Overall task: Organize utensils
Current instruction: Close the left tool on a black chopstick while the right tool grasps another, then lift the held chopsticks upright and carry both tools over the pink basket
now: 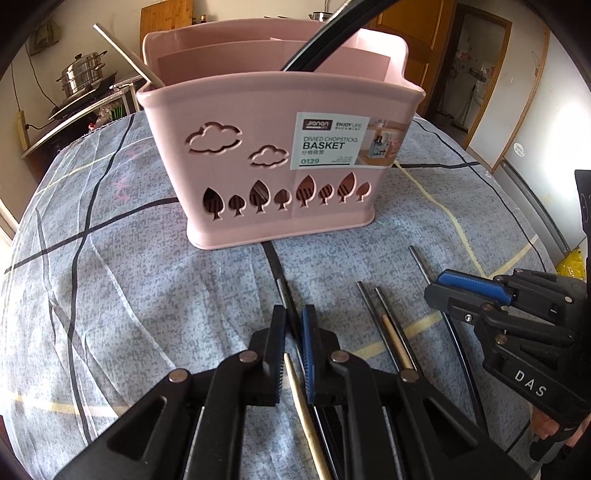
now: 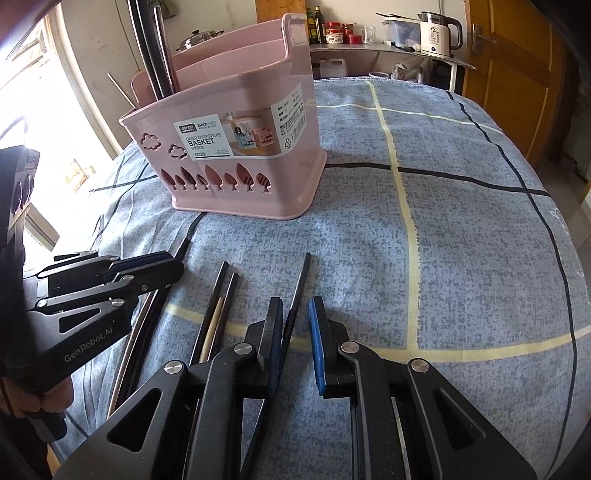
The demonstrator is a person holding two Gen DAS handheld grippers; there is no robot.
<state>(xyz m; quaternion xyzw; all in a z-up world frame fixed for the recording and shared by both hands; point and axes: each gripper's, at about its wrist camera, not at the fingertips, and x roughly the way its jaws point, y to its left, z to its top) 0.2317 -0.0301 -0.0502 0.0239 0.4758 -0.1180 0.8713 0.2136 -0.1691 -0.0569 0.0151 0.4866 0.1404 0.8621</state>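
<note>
Chopsticks (image 2: 295, 295) on checked cloth (image 2: 461, 240) — one between right gripper (image 2: 295, 325) fingers (image 2: 317, 343), untouched

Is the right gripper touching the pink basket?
Apart. The right wrist view shows bare tablecloth between the right gripper and the pink basket.

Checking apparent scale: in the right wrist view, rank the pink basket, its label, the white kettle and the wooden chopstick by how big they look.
1. pink basket
2. label
3. white kettle and wooden chopstick: unsure. The chopstick is thin, near the camera and partly hidden.
</note>
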